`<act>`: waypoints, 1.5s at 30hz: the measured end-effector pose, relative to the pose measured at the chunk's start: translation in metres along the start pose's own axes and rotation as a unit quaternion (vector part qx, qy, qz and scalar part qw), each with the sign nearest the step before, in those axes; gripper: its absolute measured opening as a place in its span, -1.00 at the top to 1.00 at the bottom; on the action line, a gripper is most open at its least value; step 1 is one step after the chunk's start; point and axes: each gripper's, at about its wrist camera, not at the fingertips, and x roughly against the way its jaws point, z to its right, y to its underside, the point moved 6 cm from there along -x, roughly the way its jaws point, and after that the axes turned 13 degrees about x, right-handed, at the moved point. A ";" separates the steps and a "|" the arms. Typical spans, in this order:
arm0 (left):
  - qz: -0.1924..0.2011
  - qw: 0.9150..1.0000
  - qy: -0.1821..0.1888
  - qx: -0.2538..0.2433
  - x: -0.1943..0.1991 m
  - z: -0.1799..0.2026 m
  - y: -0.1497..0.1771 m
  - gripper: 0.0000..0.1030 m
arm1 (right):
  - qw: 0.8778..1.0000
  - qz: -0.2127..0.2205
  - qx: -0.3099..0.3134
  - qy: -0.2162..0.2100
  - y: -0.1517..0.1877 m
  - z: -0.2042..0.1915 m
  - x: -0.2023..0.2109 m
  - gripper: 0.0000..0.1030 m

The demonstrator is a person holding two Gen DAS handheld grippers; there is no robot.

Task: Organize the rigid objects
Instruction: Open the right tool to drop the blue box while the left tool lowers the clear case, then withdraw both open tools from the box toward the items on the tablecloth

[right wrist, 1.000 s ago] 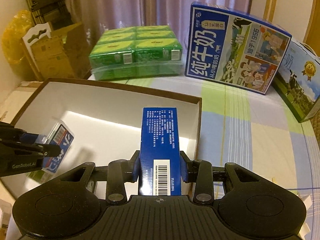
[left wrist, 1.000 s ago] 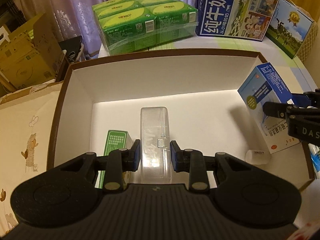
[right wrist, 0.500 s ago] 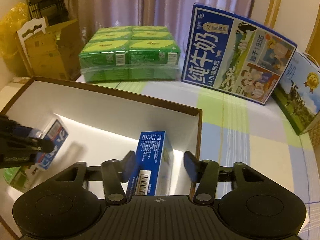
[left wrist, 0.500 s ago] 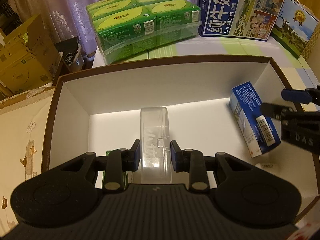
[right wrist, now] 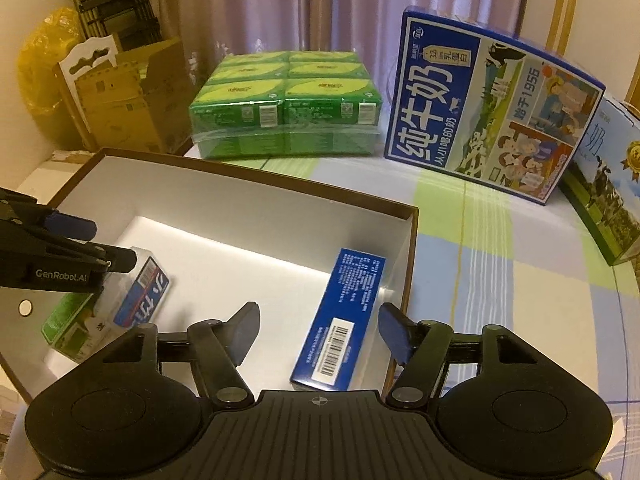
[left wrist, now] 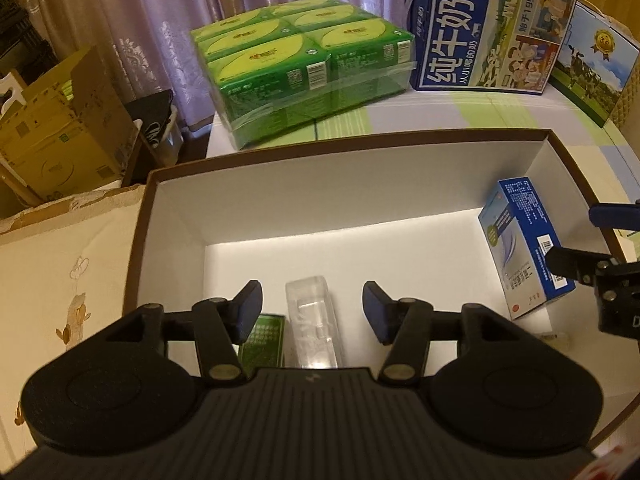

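A brown-rimmed white box (left wrist: 360,138) holds the items; its rim also shows in the right wrist view (right wrist: 256,170). My left gripper (left wrist: 312,312) is open above a clear plastic case (left wrist: 312,320), which lies on the box floor beside a green box (left wrist: 264,340). My right gripper (right wrist: 318,330) is open above a blue box (right wrist: 344,316) that lies by the right wall. The blue box also shows in the left wrist view (left wrist: 520,244). The clear case (right wrist: 140,292) and the green box (right wrist: 68,324) show at the left of the right wrist view.
A wrapped pack of green cartons (left wrist: 304,68) and two milk cartons (left wrist: 488,32) stand on the checked tablecloth (right wrist: 500,280) behind the box. Cardboard boxes (left wrist: 60,136) stand off the table at the left.
Both grippers have opened. The clear case left the left gripper and lies on the box floor. The blue box dropped from the right gripper and lies by the right wall.
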 end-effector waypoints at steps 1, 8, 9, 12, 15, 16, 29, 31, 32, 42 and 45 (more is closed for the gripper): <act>-0.001 1.000 -0.001 0.002 0.001 -0.001 0.001 0.00 | 1.000 0.001 0.000 0.001 0.000 0.000 0.001 -0.22; -0.001 1.000 -0.008 0.011 0.012 -0.007 0.007 0.00 | 1.000 0.006 0.000 -0.001 0.002 -0.002 0.010 -0.23; 0.000 1.000 -0.008 0.013 0.014 -0.007 0.008 0.00 | 1.000 0.007 -0.001 -0.002 0.002 -0.003 0.012 -0.23; 0.004 1.000 -0.009 0.015 0.022 -0.008 0.011 0.00 | 1.000 0.009 -0.001 -0.003 0.004 -0.004 0.017 -0.23; 0.008 1.000 -0.008 0.016 0.030 -0.008 0.013 0.00 | 1.000 0.014 -0.004 -0.005 0.006 -0.005 0.023 -0.24; 0.009 1.000 -0.008 0.017 0.033 -0.008 0.014 0.00 | 1.000 0.016 -0.006 -0.006 0.007 -0.005 0.026 -0.24; 0.040 0.999 0.005 0.022 0.084 0.005 0.028 0.00 | 0.998 0.053 -0.022 -0.028 0.022 -0.004 0.076 -0.24; 0.046 0.999 0.009 0.020 0.093 0.010 0.032 0.00 | 0.997 0.063 -0.023 -0.034 0.027 -0.003 0.088 -0.24; 0.051 0.998 0.011 0.018 0.099 0.014 0.035 0.00 | 0.997 0.067 -0.024 -0.036 0.030 -0.002 0.094 -0.24; 0.063 0.997 0.045 0.016 0.138 0.050 0.069 0.00 | 0.993 0.090 -0.051 -0.064 0.077 0.023 0.151 -0.24; 0.059 0.996 0.060 0.017 0.144 0.065 0.080 0.00 | 0.992 0.088 -0.060 -0.065 0.094 0.034 0.164 -0.24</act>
